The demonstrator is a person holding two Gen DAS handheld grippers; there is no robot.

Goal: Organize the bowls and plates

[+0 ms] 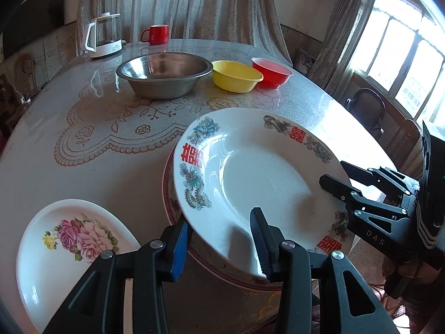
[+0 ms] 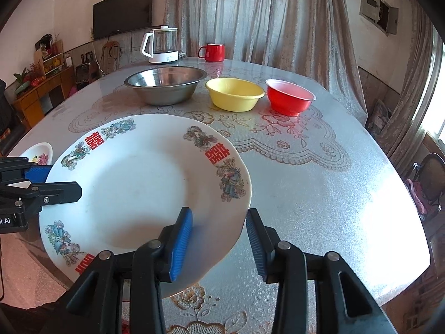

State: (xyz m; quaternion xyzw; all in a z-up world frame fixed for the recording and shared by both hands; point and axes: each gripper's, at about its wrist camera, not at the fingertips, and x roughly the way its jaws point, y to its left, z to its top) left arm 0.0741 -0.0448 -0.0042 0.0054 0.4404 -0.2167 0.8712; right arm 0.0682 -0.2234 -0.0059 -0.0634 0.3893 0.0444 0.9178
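Observation:
A white plate with red characters and dragon prints (image 1: pixel 261 178) (image 2: pixel 139 192) is held tilted above the table by both grippers. My left gripper (image 1: pixel 219 243) has its fingers either side of the plate's near-left rim. My right gripper (image 2: pixel 218 243) straddles the plate's right rim and also shows in the left wrist view (image 1: pixel 345 181). Under it lies a red-rimmed plate (image 1: pixel 167 194). A small white plate with pink roses (image 1: pixel 69 242) (image 2: pixel 39 153) lies to the left. A steel bowl (image 1: pixel 164 73) (image 2: pixel 165 83), a yellow bowl (image 1: pixel 236 76) (image 2: pixel 235 93) and a red bowl (image 1: pixel 271 71) (image 2: pixel 289 96) stand in a row at the back.
A round table (image 1: pixel 55 144) (image 2: pixel 319 189) with a lace-pattern cover holds everything. A glass kettle (image 1: pixel 104 36) (image 2: pixel 162 44) and a red mug (image 1: pixel 155 34) (image 2: pixel 212 52) stand at the far edge. Chairs (image 1: pixel 367 108) stand by the window at the right.

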